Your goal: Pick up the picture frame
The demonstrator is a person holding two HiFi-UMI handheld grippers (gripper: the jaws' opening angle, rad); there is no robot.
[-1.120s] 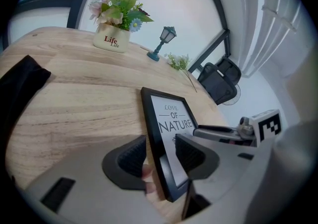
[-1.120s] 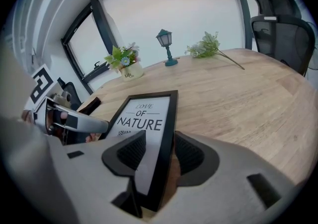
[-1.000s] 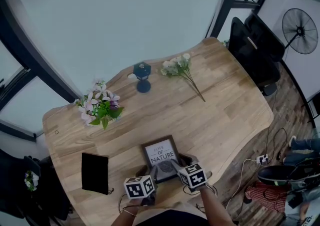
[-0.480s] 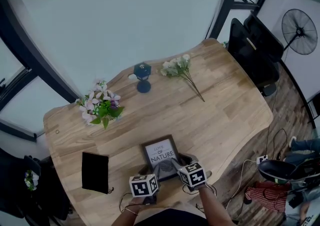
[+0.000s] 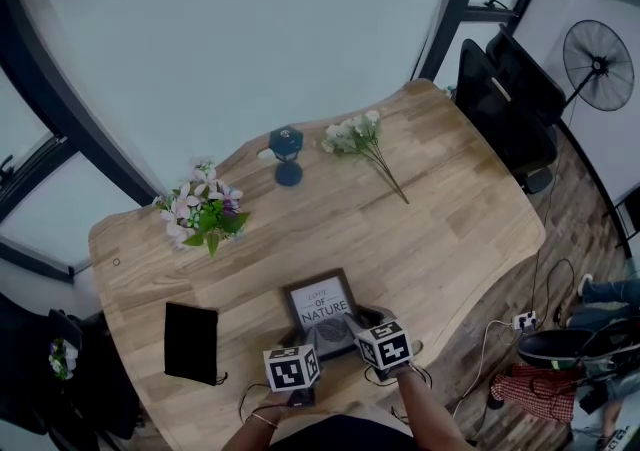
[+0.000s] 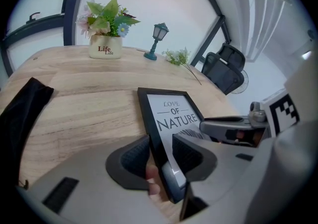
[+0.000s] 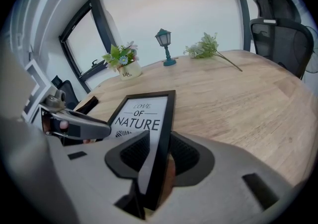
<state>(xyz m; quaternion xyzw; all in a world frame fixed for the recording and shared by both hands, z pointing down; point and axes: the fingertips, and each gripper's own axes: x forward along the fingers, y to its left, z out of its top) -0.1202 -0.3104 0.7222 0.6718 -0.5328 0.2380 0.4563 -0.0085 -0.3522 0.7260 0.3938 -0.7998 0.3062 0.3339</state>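
You are clamping the left tongs (image 6: 161, 157) on the left side of the picture frame (image 6: 171, 111). Its jaws have just been closing, and the pads are now pressing on the black moulding, one on the outer rim and the other on the glass. You are doing the same with the right tongs (image 7: 158, 154) on the frame's right side, where the jaws have also just been closing and are now gripping the moulding, standing partly open around its thickness. The frame is sitting between the two tongs, with its near corners inside the jaws and its "LOVE OF NATURE" print reaching away from the tips over the desk (image 5: 430, 229). Both tongs are pointing down and forward, side by side, close to each other. A black pouch (image 5: 190, 342) is lying on the desk to the left of the left tongs. Well beyond the tips, potted flowers (image 5: 203, 214), a small lamp-post ornament (image 5: 287, 154) and a loose flower sprig (image 5: 362, 139) are standing in a row along the far side.
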